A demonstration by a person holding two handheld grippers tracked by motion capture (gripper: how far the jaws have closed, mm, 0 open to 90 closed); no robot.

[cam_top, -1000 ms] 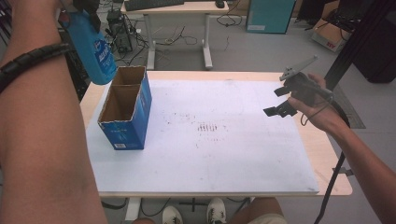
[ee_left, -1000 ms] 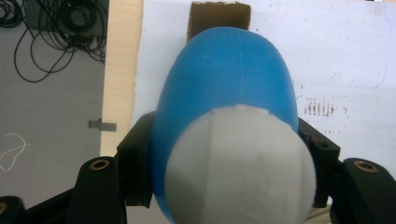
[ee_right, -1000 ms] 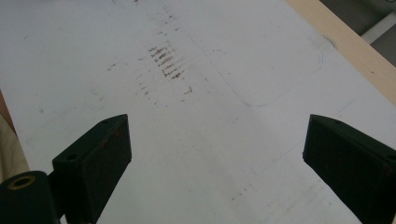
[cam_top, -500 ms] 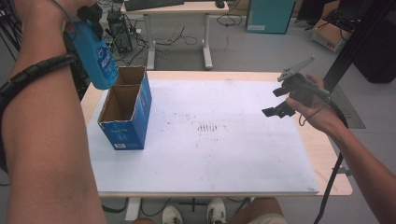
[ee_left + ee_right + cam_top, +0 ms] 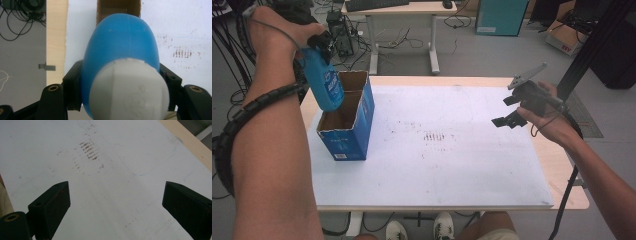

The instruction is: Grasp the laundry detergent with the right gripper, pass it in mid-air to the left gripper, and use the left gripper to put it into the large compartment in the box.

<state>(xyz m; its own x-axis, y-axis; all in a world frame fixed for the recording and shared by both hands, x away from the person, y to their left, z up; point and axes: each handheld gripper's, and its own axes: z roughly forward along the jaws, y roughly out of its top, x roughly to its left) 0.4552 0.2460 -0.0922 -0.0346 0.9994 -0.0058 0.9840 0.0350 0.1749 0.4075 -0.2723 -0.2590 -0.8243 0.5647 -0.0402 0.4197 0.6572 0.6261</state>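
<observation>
A blue bottle (image 5: 326,84) with a white cap hangs bottom-down, its lower end at the open top of a blue cardboard box (image 5: 347,131). The box stands on the left side of the white sheet (image 5: 452,155). My left gripper (image 5: 319,45) is shut on the bottle near its cap. In the left gripper view the bottle (image 5: 120,47) sits between the jaws of the left gripper (image 5: 121,85), with the brown inside of the box (image 5: 117,10) beyond it. My right gripper (image 5: 504,111) is open above the sheet's right side, holding nothing. The right gripper (image 5: 115,202) looks down on the bare sheet.
Brown smudges (image 5: 434,136) mark the middle of the sheet, and the smudges (image 5: 87,150) lie ahead of the right jaws. The wooden table edge (image 5: 562,170) runs along the right. Behind the table are a desk (image 5: 402,10), floor cables and a black post (image 5: 592,45).
My left gripper has brought the bottle down and slightly right, from above the box's far corner to its opening. The right gripper has hardly moved.
</observation>
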